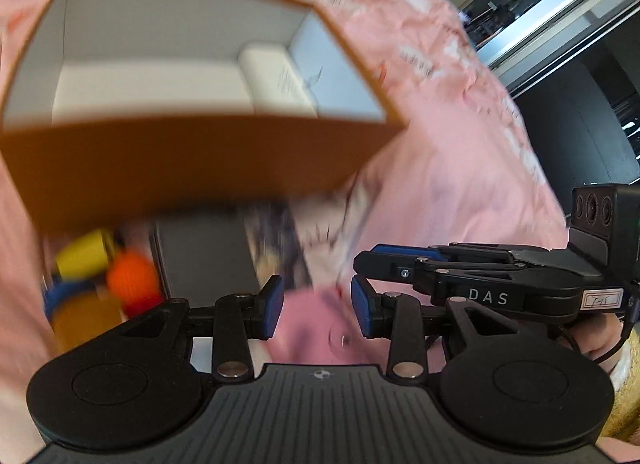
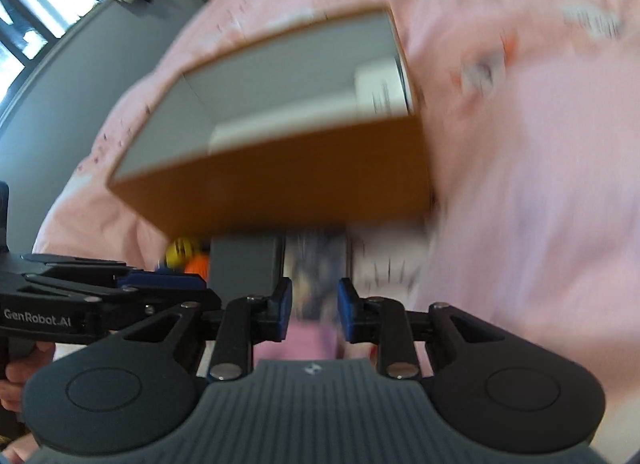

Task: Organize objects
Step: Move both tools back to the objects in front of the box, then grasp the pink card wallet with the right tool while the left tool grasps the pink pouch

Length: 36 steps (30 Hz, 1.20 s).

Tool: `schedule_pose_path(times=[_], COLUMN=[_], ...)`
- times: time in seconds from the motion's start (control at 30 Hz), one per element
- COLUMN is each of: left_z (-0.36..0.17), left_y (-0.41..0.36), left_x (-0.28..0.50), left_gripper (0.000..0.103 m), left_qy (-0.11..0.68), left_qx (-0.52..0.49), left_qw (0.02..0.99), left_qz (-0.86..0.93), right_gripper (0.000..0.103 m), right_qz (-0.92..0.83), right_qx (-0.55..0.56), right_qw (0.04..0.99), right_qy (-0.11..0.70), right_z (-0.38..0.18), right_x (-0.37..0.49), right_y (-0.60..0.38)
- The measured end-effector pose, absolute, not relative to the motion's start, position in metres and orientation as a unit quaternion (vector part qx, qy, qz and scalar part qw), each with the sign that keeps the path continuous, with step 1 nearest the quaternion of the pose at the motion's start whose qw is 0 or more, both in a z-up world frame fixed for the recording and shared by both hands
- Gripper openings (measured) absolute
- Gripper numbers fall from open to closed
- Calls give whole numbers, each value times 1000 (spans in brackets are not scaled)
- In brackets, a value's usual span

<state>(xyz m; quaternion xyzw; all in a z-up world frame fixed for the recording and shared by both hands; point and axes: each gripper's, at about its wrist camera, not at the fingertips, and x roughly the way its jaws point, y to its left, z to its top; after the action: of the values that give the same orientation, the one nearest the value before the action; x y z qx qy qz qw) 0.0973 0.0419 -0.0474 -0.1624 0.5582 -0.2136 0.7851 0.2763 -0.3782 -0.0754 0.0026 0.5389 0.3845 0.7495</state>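
An open orange-brown box (image 1: 192, 164) with a white inside sits on the pink bedcover ahead of both grippers; it also shows in the right wrist view (image 2: 280, 184). A white booklet (image 1: 280, 80) lies inside it. In front of the box lie a grey flat item (image 1: 204, 252), a dark patterned card (image 1: 276, 240), a yellow toy (image 1: 86, 252), an orange ball (image 1: 132, 278) and a blue-rimmed object (image 1: 66, 296). My left gripper (image 1: 318, 306) is open and empty. My right gripper (image 2: 314, 310) is open and empty, over the patterned card (image 2: 316, 264).
The pink patterned bedcover (image 1: 440, 168) fills most of both views. A grey wall and window (image 2: 48, 24) lie at the left of the right wrist view. Dark shelving (image 1: 580, 24) stands at the right of the left wrist view. The views are motion-blurred.
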Motion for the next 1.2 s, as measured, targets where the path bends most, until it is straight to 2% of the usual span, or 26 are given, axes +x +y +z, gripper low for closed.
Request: schedule_pose_path(times=[0.3,0.5,0.67,0.73,0.87,1.03,1.2], left_z=[-77,-85,-86,-87,-86,-82,-77], left_y=[34,39,46,49,49,50,48], left_x=[75,69,69,69,70,68,69], left_gripper=[41,38,38,38,38,41,52], left_qy=[603,603,598,598,598,590,579], left_qx=[-159,-167,-186,-194,-193,-195,-201], left_qw=[762,762,762,760,762,767,770], left_qz=[-173,-166,-163,-163,-159,-163,-179], right_gripper=[29,38,40,40,32,31,31], right_qz=[368,372,373,375,385,397,398], right_qx=[41,59,110,111,91,78,67], right_qw=[697,676,653,653,669,683,715], right_qy=[615,634,650,649,629,608,571], right_z=[-109,-128,-145,-144,-131,-118,-87], right_x=[252,254,262,262,255,250,253], right_y=[-397,-397,-400,-400,-398,-400,-413])
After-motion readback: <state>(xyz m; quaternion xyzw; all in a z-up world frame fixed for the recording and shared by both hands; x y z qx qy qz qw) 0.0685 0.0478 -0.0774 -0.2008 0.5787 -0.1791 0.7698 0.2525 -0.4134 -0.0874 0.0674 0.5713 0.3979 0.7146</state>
